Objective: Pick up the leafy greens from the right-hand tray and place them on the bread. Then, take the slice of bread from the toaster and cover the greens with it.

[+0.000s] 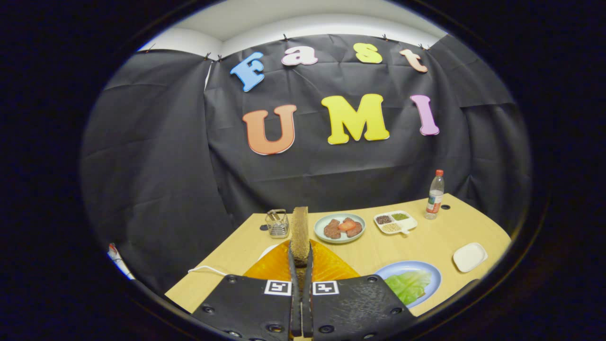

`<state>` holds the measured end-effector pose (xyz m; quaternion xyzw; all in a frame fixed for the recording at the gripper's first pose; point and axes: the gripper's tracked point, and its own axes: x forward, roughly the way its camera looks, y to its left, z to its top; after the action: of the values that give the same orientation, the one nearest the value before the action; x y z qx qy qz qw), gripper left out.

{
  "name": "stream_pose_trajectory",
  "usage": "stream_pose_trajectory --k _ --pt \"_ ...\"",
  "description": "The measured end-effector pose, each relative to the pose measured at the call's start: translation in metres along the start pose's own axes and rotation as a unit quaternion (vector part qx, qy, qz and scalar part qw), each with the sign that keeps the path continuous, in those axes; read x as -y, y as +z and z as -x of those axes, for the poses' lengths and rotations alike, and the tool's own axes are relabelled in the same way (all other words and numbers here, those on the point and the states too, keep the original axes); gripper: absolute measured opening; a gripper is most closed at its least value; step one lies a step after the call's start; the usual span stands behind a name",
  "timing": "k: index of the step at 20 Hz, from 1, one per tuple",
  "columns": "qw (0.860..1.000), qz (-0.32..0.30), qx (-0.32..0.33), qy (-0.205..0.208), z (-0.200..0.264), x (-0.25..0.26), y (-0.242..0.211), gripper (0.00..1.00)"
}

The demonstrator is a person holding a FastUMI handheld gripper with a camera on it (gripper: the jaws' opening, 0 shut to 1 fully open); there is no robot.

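Gripper (301, 258) of mine is nearly closed, both fingers pressing the flat sides of a brown slice of bread (299, 234), which stands upright on edge between the tips and rises above them. So the bread is already out of the toaster and lifted clear of the pale wooden tabletop (369, 255).

Directly under the fingers lies an orange, shiny, ribbed mat or plate (331, 267); I cannot tell from here what sits on it beneath the gripper body. Just to the right of my fingers, near the table's front edge, a light blue round plate (428, 272) carries a flat green lettuce leaf (409, 285). Whether that leaf lies on a bottom slice I cannot tell; no bread shows beneath it.

Toward the back edge stand a small wire rack (277, 223), a pale green plate with reddish meat pieces (340, 228), a white divided dish of grains (395, 221) and, nearer the back right corner, a clear plastic bottle with a red cap (435, 194). A small white square dish (469, 256) rests by the right edge.

My judgement: the second half of the job is under way. Left to do is carrying the slice over the greens, tipping it flat and letting go.
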<state>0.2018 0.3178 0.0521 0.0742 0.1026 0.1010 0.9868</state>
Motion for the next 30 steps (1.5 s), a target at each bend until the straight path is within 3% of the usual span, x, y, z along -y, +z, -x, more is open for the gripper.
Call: stream_pose_trajectory --k 6,13,18,24,30 --pt "0.999 0.013 0.036 -0.009 0.033 0.037 0.029 0.02" --pt "0.999 0.015 0.031 -0.040 0.040 0.114 0.001 0.02" --pt "0.999 -0.020 -0.007 -0.050 0.018 0.153 -0.046 0.02" --pt "0.991 -0.114 -0.063 -0.041 -0.017 0.173 -0.106 0.02" --pt "0.983 -0.168 -0.073 -0.031 -0.025 0.196 -0.125 0.02"
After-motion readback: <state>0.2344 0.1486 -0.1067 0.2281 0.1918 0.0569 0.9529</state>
